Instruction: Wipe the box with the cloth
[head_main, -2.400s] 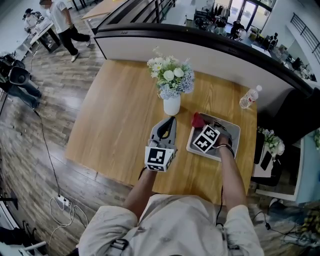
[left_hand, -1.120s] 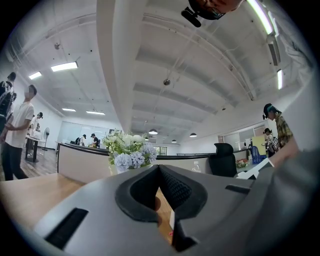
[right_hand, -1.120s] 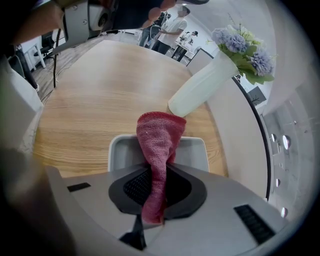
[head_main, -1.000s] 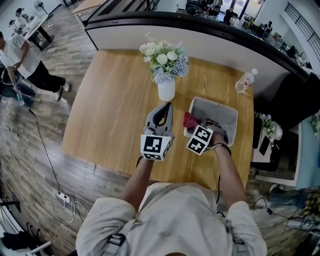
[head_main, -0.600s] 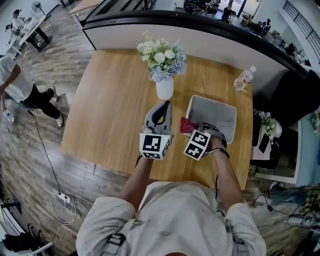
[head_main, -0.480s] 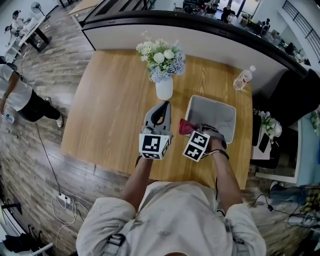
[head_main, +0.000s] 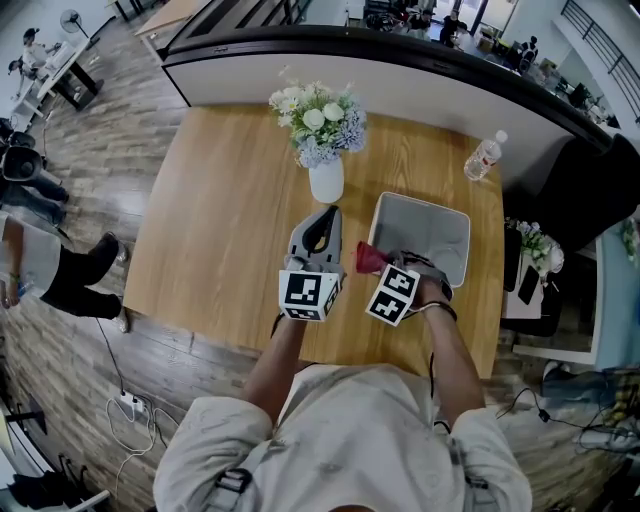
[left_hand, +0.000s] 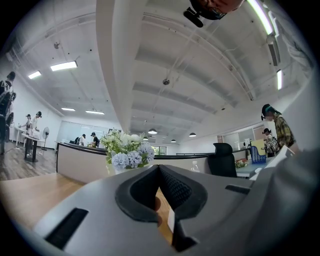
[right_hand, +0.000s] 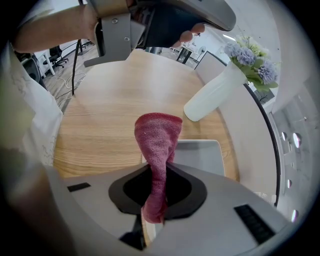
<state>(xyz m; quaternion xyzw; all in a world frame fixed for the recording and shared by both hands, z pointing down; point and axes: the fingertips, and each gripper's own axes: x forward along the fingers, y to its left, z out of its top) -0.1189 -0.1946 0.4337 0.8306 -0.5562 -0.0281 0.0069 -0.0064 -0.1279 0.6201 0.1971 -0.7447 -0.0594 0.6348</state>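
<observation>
**Red cloth pinched at the box's left edge**

The right gripper (right_hand: 156, 176) has its jaws closed on a red cloth (right_hand: 157, 145), which stands out from between them in a folded, tapering strip. In the head view the cloth (head_main: 367, 258) lies at the left rim of the grey box (head_main: 425, 236), near its front corner, with the right gripper (head_main: 378, 264) just behind it. The right gripper view shows the cloth's end over the corner of the box (right_hand: 199, 155); whether it touches the rim cannot be told.

The left gripper (left_hand: 159, 169) has its jaws pressed together with nothing between them. In the head view the left gripper (head_main: 324, 216) is over the table (head_main: 220, 210), just left of the box and pointing toward the white vase (head_main: 326, 182) of flowers (head_main: 318, 122). The vase stands near the box's far left corner. A bottle (head_main: 482, 157) stands beyond the box, near the table's far right edge.
</observation>
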